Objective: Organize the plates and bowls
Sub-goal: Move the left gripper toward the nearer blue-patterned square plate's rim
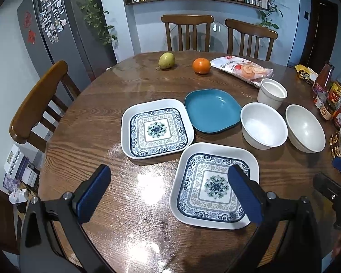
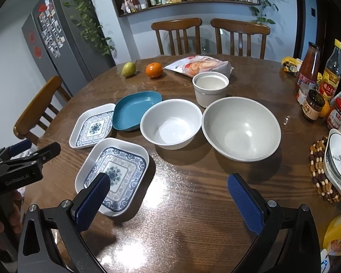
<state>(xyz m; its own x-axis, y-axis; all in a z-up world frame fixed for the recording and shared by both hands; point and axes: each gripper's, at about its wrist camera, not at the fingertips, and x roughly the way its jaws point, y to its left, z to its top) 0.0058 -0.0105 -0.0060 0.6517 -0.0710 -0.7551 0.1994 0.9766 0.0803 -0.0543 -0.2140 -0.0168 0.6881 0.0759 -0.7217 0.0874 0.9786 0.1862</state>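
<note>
Near patterned plate (image 1: 216,186) lies under the spread left tongs (image 1: 170,195)

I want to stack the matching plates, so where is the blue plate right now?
The blue plate lies mid-table in both views, between the farther patterned plate on its left and the white bowl on its right, touching or nearly touching both.

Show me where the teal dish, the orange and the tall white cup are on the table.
teal dish (image 1: 212,111), left wrist view, on its bare inner floor.
orange (image 1: 201,66), left wrist view, on the middle of the fruit.
tall white cup (image 2: 210,88), right wrist view, on its outer wall below the rim.
</note>
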